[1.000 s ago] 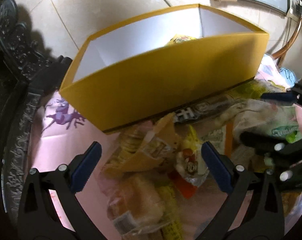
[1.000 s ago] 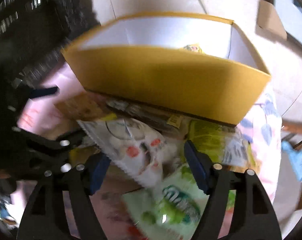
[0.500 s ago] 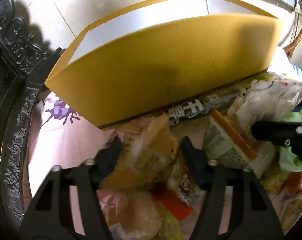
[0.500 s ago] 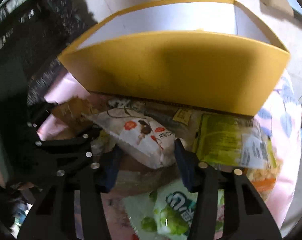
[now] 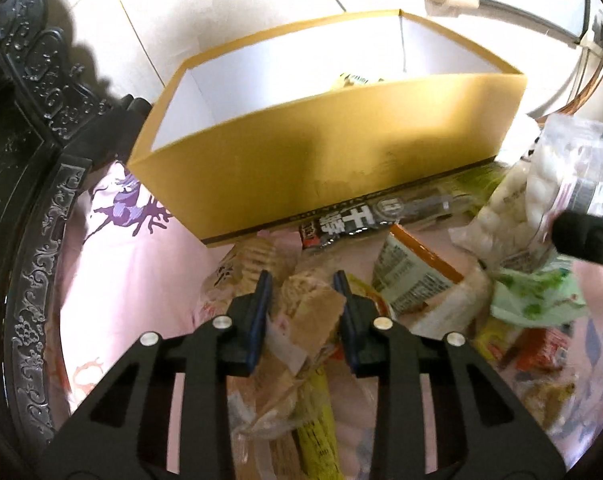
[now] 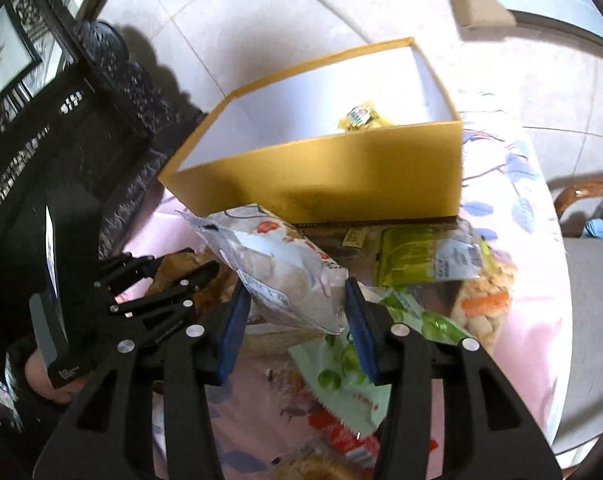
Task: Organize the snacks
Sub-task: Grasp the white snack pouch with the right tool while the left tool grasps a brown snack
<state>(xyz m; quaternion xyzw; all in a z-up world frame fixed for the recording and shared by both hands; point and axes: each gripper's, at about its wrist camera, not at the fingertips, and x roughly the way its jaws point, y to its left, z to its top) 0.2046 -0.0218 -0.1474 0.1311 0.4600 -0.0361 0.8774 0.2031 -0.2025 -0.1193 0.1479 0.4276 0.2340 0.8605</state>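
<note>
An open yellow box (image 5: 321, 168) (image 6: 341, 176) with a white inside stands at the back of the pink cloth, and one small yellow snack (image 6: 361, 118) lies in it. In front of it, my left gripper (image 5: 303, 300) has its jaws closing, with the pads pressed on a tan, crumpled snack packet (image 5: 307, 308) in the pile. My right gripper (image 6: 297, 312) also has its jaws closing, pressed on a white packet with red marks (image 6: 285, 276) (image 5: 537, 184) that is raised off the pile. The left gripper (image 6: 161, 292) shows at the left of the right wrist view.
Several loose snacks lie before the box: a black bar (image 5: 381, 216), a green packet (image 6: 421, 256) and a pale green pea bag (image 6: 341, 364). Dark carved furniture (image 5: 29, 120) borders the left. A wooden chair (image 6: 589, 192) stands to the right, and tiled floor lies beyond.
Both grippers went from wide open to closed on packets. The left took hold of the tan packet. The right took the white packet, lifted it and rolled, so the box now looks tilted.
</note>
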